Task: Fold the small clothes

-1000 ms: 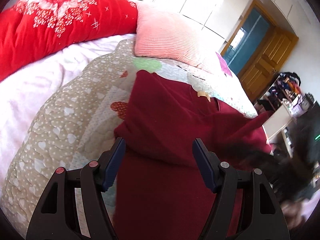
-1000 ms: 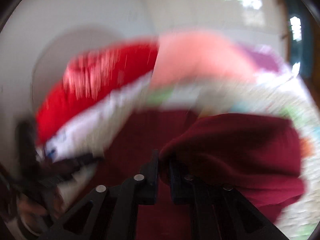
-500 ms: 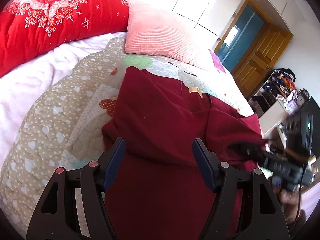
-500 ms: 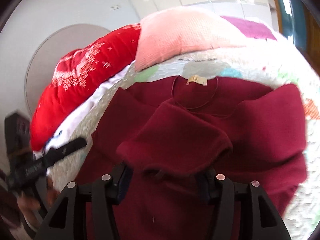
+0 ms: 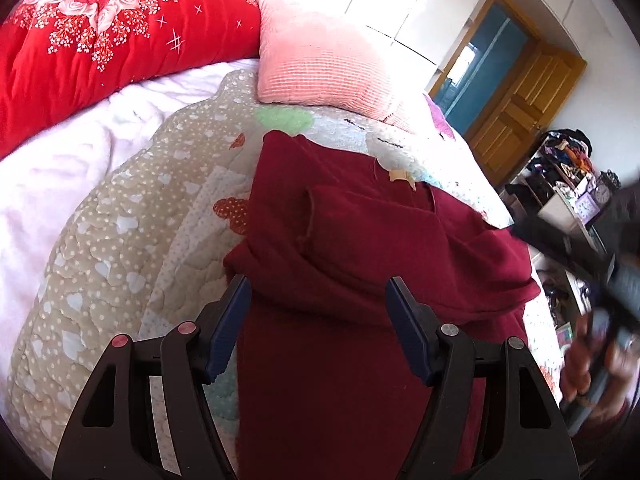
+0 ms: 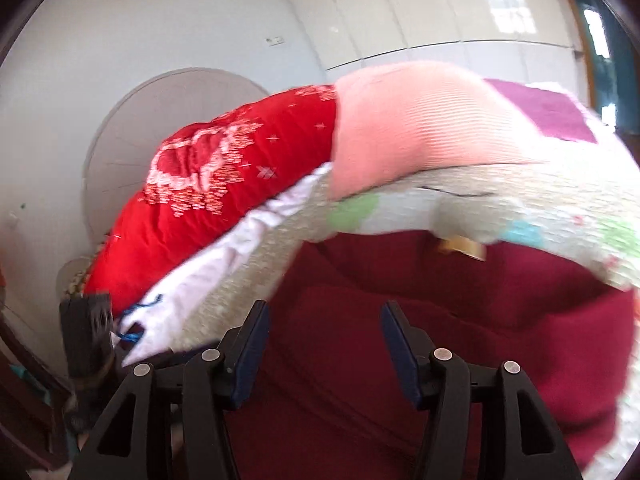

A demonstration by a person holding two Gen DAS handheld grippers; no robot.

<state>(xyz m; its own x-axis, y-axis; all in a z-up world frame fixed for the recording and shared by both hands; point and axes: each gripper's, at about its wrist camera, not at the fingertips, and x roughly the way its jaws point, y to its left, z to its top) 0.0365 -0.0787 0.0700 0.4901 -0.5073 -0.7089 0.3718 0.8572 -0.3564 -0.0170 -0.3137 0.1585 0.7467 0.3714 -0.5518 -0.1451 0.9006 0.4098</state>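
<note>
Dark red sweater (image 5: 360, 248) lies flat on the patchwork quilt (image 5: 132, 240), neck label (image 5: 402, 176) at the far end toward the pink pillow (image 5: 320, 68). Long axis runs from hem, nearest both cameras, away to collar. A sleeve (image 5: 380, 220) is laid across the chest, its cuff end pointing toward the garment's left edge; the body under it bunches in a ridge just ahead of the left tool.

Left gripper (image 5: 318, 320): jaws apart, nothing between the pads, poised above the lower body of the sweater, not touching as far as the left wrist view shows. Right gripper (image 6: 322, 340): jaws apart, empty, over the red cloth on the hem side; that view is motion-blurred, so contact cannot be judged. From the left wrist view the right tool shows only as a dark smear at the frame's right edge.

Judgement: sleeves look tucked in; the remaining fold is likely hem up to collar, along the long axis. Both tools sit at the hem end, left nearer the left hem corner, right nearer the right one.

Edges and room: the sweater's left side edge lies on open quilt, well clear of the red floral duvet (image 5: 100, 40). Right side edge sits close to the quilt's edge. Beyond the collar, bare quilt remains before the pillow, enough for a landing.
</note>
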